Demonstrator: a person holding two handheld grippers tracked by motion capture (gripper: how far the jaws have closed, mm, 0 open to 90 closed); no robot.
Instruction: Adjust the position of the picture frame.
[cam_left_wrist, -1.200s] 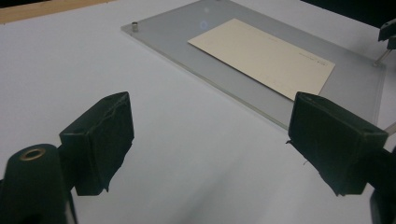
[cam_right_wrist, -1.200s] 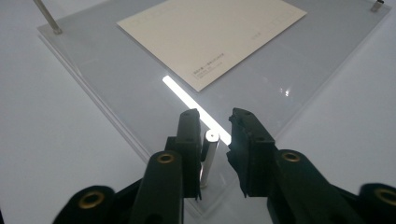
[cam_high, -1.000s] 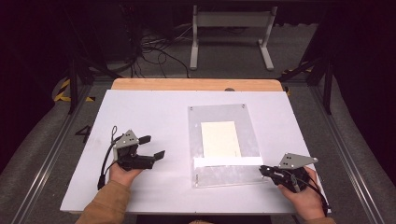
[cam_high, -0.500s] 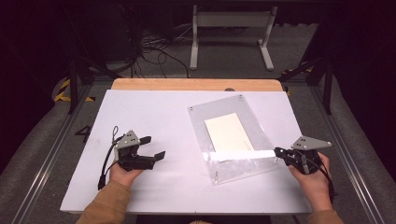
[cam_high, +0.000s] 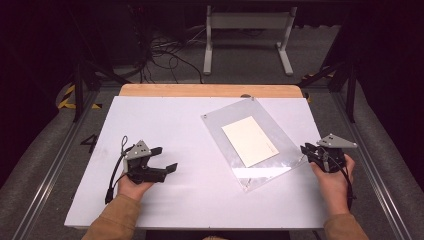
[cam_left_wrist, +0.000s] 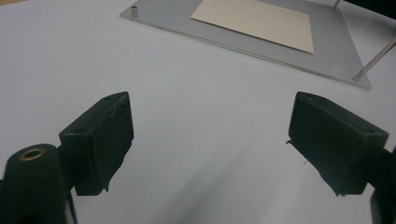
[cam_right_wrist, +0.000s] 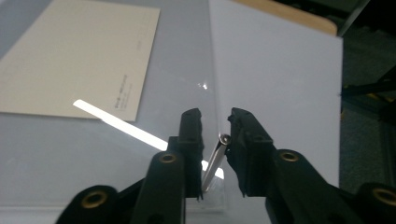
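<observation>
1. Clear acrylic plate on white table, now skewed — turned counter-clockwise against a second ago, when squared to the table edge. Far corner toward the wooden strip, near corner swung out toward the right edge.
2. Cream card lying flat at the middle of the plate, turned with it; no slip relative to the plate that can be made out.
3. Right gripper at the plate's right-hand corner, higher up the table than before. In the right gripper view, jaws of the right gripper nearly together around a thin metal post standing at that corner — pinched on it or very close to contact; tiny gap cannot be ruled out.
4. Left gripper well to the left of the plate, resting in the hand, unchanged in place. In the left gripper view, left gripper spread wide, nothing between the jaws, plate ahead and beyond.
5. Reading of the change: plate being pivoted by its corner post, right hand doing all the work. Judged mid-way through repositioning, not settled.
6. Risk, as a guess: thin post could slip out if turned further.
</observation>
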